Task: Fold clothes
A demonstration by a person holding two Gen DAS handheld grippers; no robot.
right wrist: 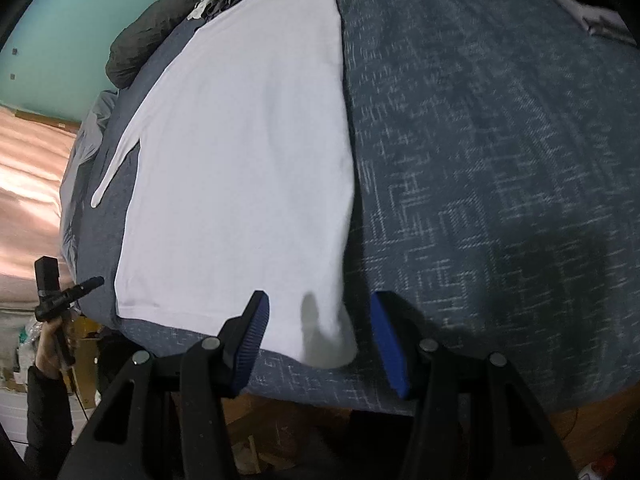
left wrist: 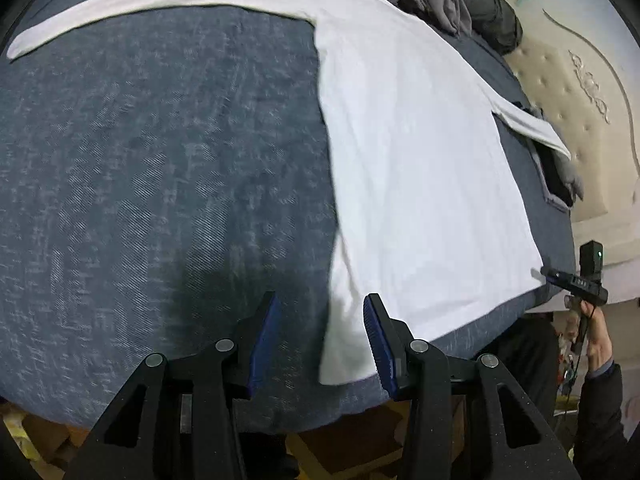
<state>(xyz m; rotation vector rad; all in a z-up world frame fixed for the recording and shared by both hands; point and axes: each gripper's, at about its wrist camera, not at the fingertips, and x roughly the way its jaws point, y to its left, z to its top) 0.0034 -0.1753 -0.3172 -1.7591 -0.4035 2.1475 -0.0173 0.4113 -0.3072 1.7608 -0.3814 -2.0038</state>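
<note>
the white long-sleeved shirt [left wrist: 420, 168] lies spread flat on the bed [left wrist: 160, 160]. left gripper [left wrist: 320, 340] and right gripper [right wrist: 316, 340] hover at 2 hem corners, jaws apart, holding nothing. next: likely pinch both corners and fold upward.

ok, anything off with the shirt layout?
Mostly flat. The white long-sleeved shirt has its near hem corner lifted and curled instead of lying flat on the blue bedspread. One sleeve reaches the bed's edge.
</note>
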